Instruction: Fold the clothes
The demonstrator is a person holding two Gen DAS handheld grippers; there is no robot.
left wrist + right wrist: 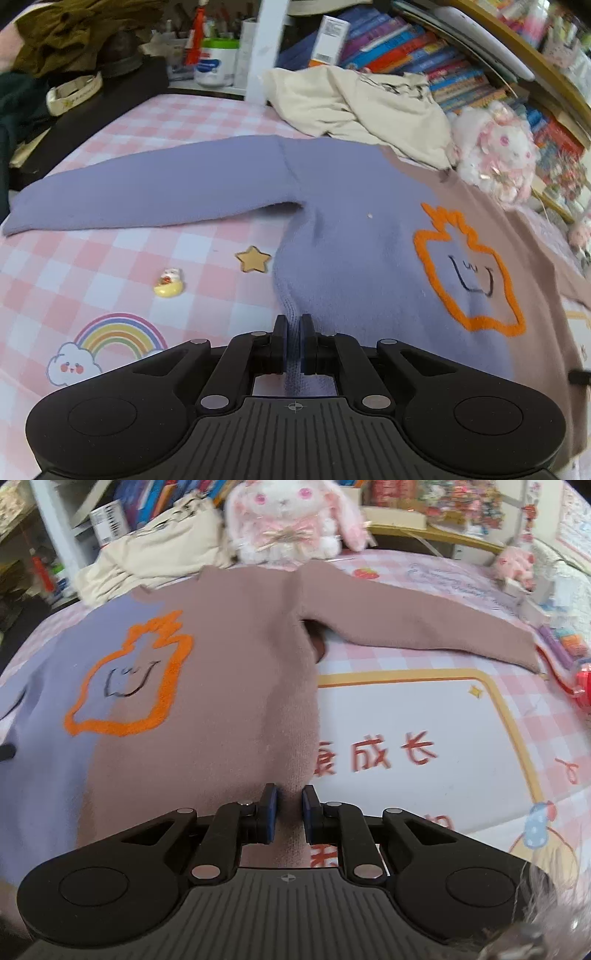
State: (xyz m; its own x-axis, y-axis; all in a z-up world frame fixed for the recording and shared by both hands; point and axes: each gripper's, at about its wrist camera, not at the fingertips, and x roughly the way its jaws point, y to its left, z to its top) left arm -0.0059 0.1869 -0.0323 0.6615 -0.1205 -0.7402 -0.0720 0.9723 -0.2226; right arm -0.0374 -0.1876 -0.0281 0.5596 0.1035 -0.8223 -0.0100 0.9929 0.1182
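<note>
A two-tone sweater [354, 229] lies flat on the bed, purple on its left half and dusty pink on its right half [221, 701], with an orange outlined smiling face [469, 269] on the chest. Both sleeves are spread out sideways. My left gripper [294, 328] is shut on the purple hem at the sweater's bottom left corner. My right gripper [289, 805] is shut on the pink hem at the bottom right corner. The orange face also shows in the right wrist view [129, 679].
A cream garment [354, 107] is heaped behind the sweater. A white and pink plush rabbit [284, 513] sits at the back. A star charm [253, 259] and a small duck toy [169, 283] lie on the pink checked sheet [110, 258]. Shelves of books [443, 59] line the back.
</note>
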